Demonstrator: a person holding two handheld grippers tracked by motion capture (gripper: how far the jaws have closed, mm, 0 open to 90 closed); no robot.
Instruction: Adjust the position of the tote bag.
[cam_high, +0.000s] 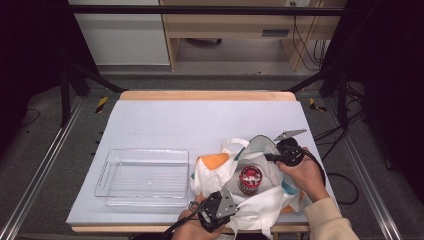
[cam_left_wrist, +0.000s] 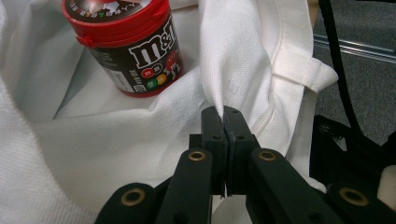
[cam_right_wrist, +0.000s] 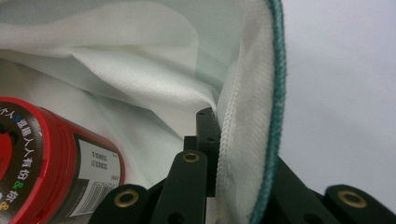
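The M&M's jar (cam_left_wrist: 128, 46), red-lidded with "m&m" in white on its dark label, is standing upright inside the open white tote bag (cam_high: 260, 202) at the table's (cam_high: 200, 122) near right part. The left gripper (cam_left_wrist: 224, 114) is pinching the bag's near rim, its jaws pressed together on the cloth. The right gripper (cam_right_wrist: 219, 126) is pinching the far, green-edged rim in the same way.

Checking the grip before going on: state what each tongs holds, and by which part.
Left tongs pinch the white cloth bag at its near rim; right tongs clamp its green-trimmed far rim.
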